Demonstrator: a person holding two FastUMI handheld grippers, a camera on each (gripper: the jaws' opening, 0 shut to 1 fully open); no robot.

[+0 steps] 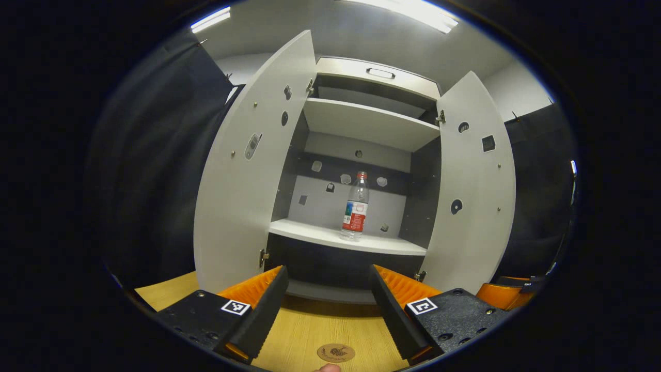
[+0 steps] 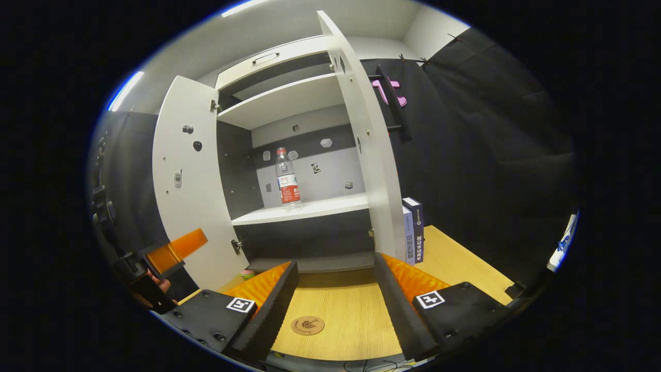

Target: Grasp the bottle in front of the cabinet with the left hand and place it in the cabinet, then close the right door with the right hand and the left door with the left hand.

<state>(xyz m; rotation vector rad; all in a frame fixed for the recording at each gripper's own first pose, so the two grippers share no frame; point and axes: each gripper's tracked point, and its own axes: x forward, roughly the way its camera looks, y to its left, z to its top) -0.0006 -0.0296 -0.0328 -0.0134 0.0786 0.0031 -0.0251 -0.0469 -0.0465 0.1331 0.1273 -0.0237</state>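
The bottle (image 1: 355, 207) stands upright on the middle shelf (image 1: 330, 235) of the cabinet (image 1: 370, 77), label facing out, so the placing looks done and both doors are left to shut.

In the right gripper view, the right gripper (image 2: 334, 305) is spread wide over the wooden table (image 2: 338, 310) with nothing between its fingers, a small round coaster (image 2: 307, 325) lying on the table between them. Just beyond its right finger hangs the right door (image 2: 369, 155), swung well out, its edge pointing almost straight at the camera. That door stands tall and vertical, hinged on the cabinet's right side, and lies ahead and slightly right of this gripper. By my reading it is the next thing to push, and the right hand is clearly the nearer one. Two books (image 2: 414, 230) stand on the table just past the door, on its outer side.

In the left gripper view, the left gripper (image 1: 328, 305) is likewise gaping and empty, held back from the cabinet front. The left door (image 1: 242, 170) stands open ahead and to its left. The bottle sits well inside, clear of either door's swing as far as I can judge.
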